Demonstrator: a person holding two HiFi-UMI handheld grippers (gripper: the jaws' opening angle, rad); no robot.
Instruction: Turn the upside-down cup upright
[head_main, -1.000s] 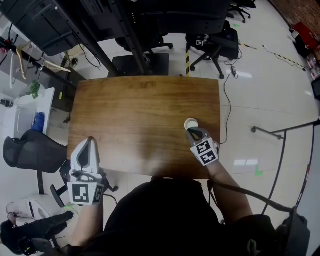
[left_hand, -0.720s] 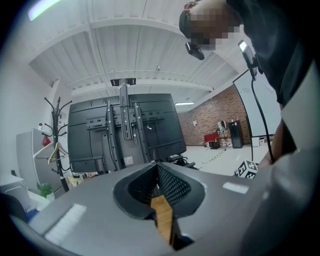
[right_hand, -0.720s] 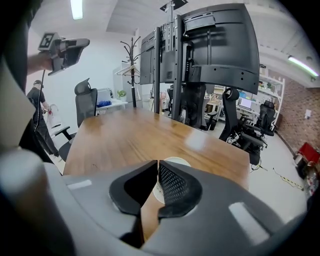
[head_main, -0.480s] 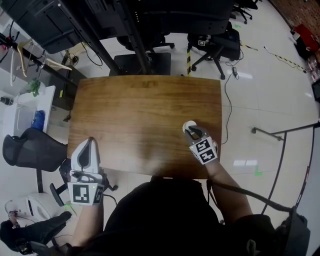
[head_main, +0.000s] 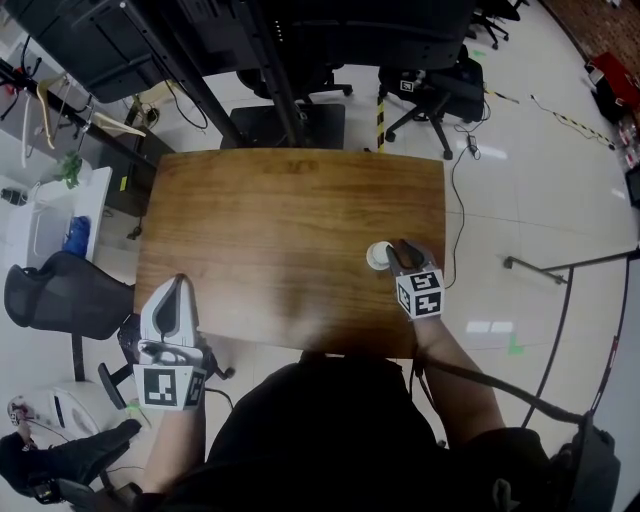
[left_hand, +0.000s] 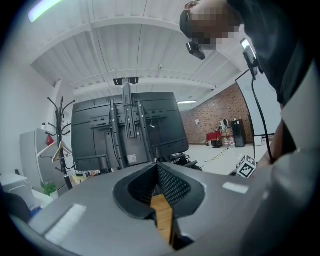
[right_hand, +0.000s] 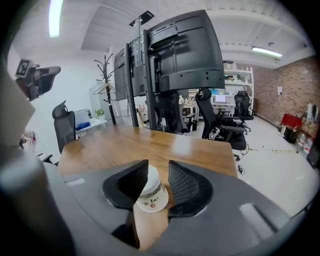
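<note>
Right gripper view shows the right gripper (right_hand: 158, 166) with its jaws opening. The white cup (right_hand: 151, 192) stands between them, against the jaw at picture left and clear of the other, its wider end lowest. The wooden counter (right_hand: 150, 142) stretches beyond. The left gripper (left_hand: 156, 169) has its jaws together, with nothing in them.

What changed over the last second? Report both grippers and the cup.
The right gripper shifted rightward and rolled, ending beside the cup. Its jaws, shut a second ago, are opening with the cup between them, not clamped on it. The cup stands wide end down in about the same spot on the table. The left gripper stayed shut at the table's near left edge.
</note>
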